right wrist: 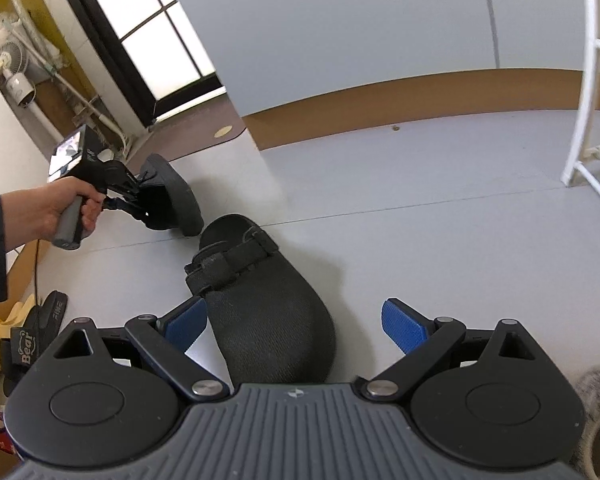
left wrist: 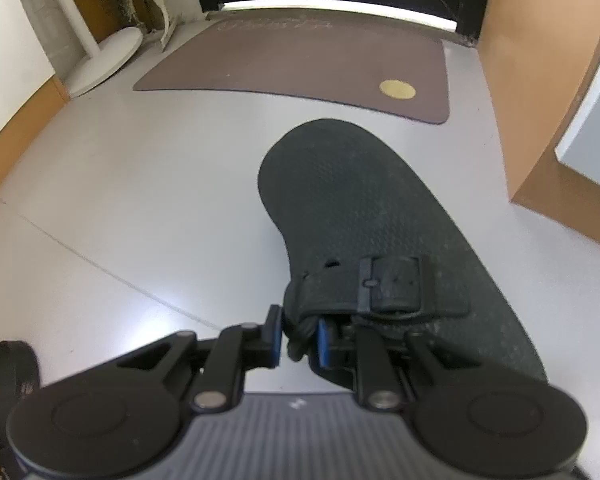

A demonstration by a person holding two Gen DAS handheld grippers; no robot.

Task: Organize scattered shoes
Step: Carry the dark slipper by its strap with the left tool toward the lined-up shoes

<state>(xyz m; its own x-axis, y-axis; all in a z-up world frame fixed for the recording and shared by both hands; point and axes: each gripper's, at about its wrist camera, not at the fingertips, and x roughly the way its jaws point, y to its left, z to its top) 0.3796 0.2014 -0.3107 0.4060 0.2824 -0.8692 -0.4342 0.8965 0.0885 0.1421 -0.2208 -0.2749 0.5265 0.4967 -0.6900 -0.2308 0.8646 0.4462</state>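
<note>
While one black clog (right wrist: 172, 196) hangs pinched in the left gripper (left wrist: 298, 336), its mate (right wrist: 260, 300) lies on the floor (right wrist: 420, 220) between the right gripper's (right wrist: 296, 324) spread fingers.
Advice: close squarely on the near clog's heel, not its strap (right wrist: 232, 264). Legible: "Bear" on a dark slipper (right wrist: 26, 350), near left.

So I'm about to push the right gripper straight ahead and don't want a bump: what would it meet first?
Most likely the black clog lying on the floor. The open right gripper points down at it, the toe end already between the blue pads. Depth is hard to judge, so contact may come soon.
</note>
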